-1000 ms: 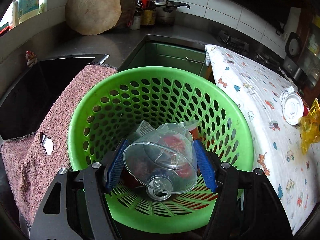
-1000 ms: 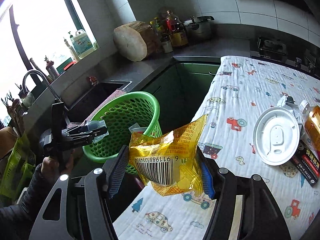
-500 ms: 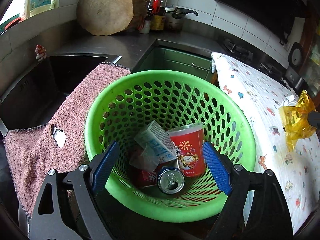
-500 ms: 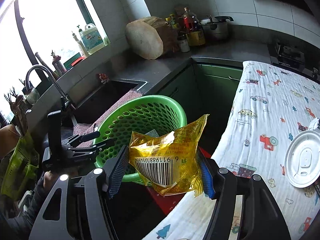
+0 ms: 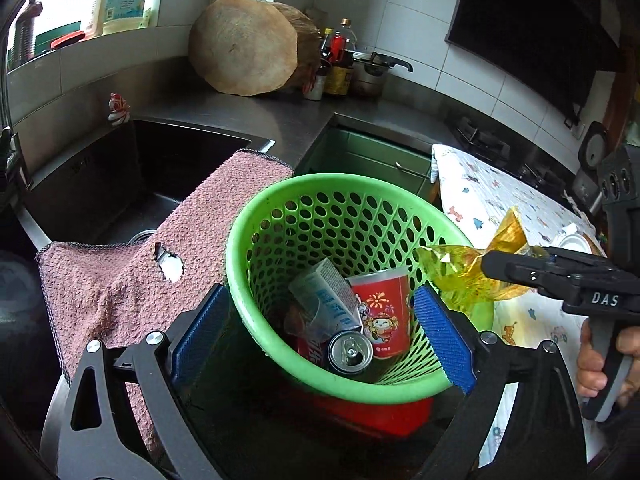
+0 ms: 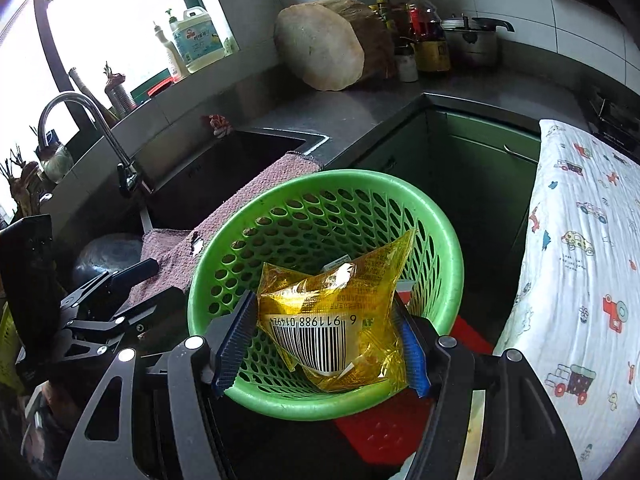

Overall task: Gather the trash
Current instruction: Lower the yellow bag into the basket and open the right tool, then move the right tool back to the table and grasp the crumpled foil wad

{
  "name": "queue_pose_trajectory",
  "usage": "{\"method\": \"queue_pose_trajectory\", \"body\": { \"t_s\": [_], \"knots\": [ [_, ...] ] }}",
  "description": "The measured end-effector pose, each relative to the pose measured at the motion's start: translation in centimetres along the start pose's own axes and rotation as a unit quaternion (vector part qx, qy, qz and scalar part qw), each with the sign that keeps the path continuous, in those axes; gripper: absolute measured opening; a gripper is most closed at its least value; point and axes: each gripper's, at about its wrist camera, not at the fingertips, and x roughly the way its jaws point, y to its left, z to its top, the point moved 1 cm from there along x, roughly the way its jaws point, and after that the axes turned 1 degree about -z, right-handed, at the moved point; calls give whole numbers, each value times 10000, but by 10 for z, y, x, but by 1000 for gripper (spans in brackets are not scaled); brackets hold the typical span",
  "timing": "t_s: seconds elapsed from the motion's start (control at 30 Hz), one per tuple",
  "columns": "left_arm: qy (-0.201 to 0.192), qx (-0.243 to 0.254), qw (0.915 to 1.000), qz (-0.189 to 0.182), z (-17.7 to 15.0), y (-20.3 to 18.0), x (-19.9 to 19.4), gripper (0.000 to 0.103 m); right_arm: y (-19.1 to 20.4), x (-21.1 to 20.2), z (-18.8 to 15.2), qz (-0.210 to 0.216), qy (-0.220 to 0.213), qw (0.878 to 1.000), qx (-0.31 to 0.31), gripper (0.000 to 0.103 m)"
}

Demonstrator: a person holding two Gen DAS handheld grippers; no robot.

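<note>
A green perforated basket (image 5: 256,216) stands between the sink and the table; it also shows in the right wrist view (image 6: 452,240). In it lie a red paper cup (image 5: 384,308), a small carton (image 5: 324,300) and a drink can (image 5: 350,352). My right gripper (image 6: 324,336) is shut on a yellow snack wrapper (image 6: 332,320) and holds it over the basket's near rim; from the left wrist view the wrapper (image 5: 472,272) hangs at the basket's right rim. My left gripper (image 5: 320,340) is open and empty, just in front of the basket.
A pink towel (image 5: 132,280) hangs over the sink edge (image 5: 256,142) left of the basket. A table with a printed cloth (image 6: 580,260) stands to the right. A round wooden block (image 5: 244,46), bottles and a pot sit on the back counter. Something red (image 6: 380,424) lies under the basket.
My left gripper let go of a clear plastic cup, opened and drew back from the basket. My right gripper carried the yellow wrapper from the table to above the basket.
</note>
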Motion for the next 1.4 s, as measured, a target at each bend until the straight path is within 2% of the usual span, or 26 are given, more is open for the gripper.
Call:
{"method": "queue_pose_trajectory", "body": {
  "t_s": [0.07, 0.23, 0.43, 0.67, 1.0, 1.27, 1.4],
  "knots": [
    [-20, -18, 10000, 12, -1, 1, -2, 92, 4, 10, -1, 25, 70, 10000, 14, 65],
    [-17, -73, 10000, -10, -6, 3, -5, 93, 9, 25, -4, 62, 162, 9998, 33, 82],
    [-13, -146, 9999, -51, -7, 4, -6, 93, 2, 16, -5, 102, 123, 9998, 127, 83],
    [-24, -27, 9999, -105, -4, -9, -4, 94, -21, -21, -11, -124, -100, 9998, 111, 85],
    [94, 271, 9989, -358, 0, -53, 8, 96, -103, -95, -31, -798, -445, 9945, 504, 86],
    [256, 485, 9965, -630, 4, -99, 24, 97, -187, -160, -63, -1515, -552, 9832, 860, 86],
    [320, 648, 9945, -758, 6, -126, 33, 97, -226, -180, -73, -1631, -610, 9778, 1166, 86]
  ]
}}
